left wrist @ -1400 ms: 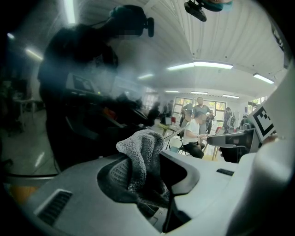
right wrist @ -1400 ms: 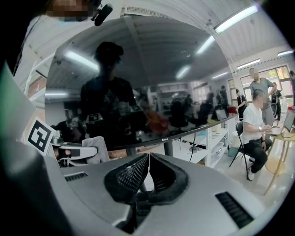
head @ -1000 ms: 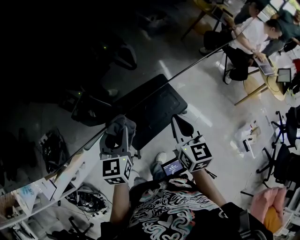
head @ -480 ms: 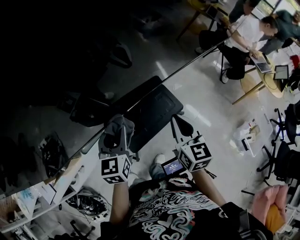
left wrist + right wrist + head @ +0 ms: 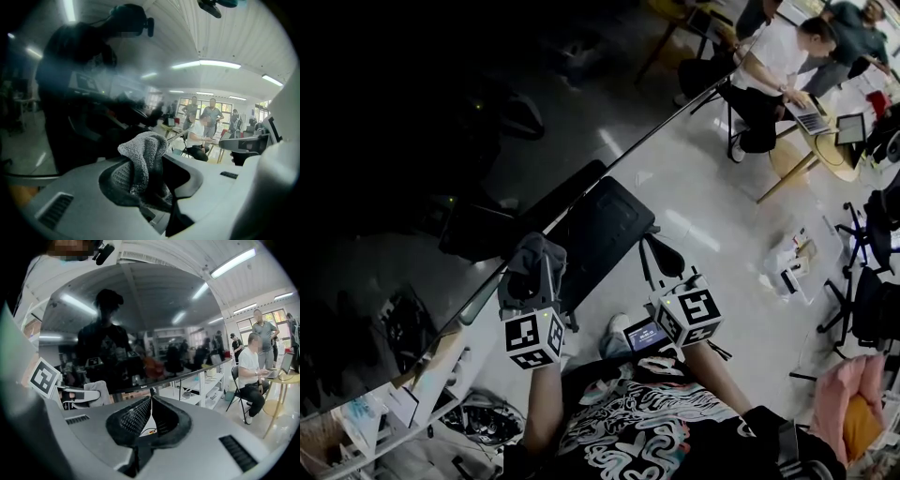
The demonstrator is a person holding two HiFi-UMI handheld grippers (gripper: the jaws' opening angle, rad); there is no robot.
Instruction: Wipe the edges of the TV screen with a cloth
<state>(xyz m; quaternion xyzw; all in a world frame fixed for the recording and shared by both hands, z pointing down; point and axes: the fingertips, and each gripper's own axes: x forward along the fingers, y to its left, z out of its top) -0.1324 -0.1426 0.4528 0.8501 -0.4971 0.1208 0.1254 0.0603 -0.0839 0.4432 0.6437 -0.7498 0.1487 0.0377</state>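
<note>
The TV screen is a big dark reflecting panel; its lower edge runs diagonally up to the right in the head view. My left gripper is shut on a grey cloth, which sits at that lower edge. In the left gripper view the cloth bulges up between the jaws, close to the glass. My right gripper is shut with nothing in it, held a little off the screen. Its own view shows the screen, the closed jaw tips and the cloth at the left.
A black office chair stands under the grippers. A white shelf unit sits below the TV. People sit at a round table at the top right. More chairs and a pink bundle are at the right.
The head view has drifted slightly, so the room's far end sits higher. Both grippers keep nearly the same place, and the cloth stays at the screen's lower edge.
</note>
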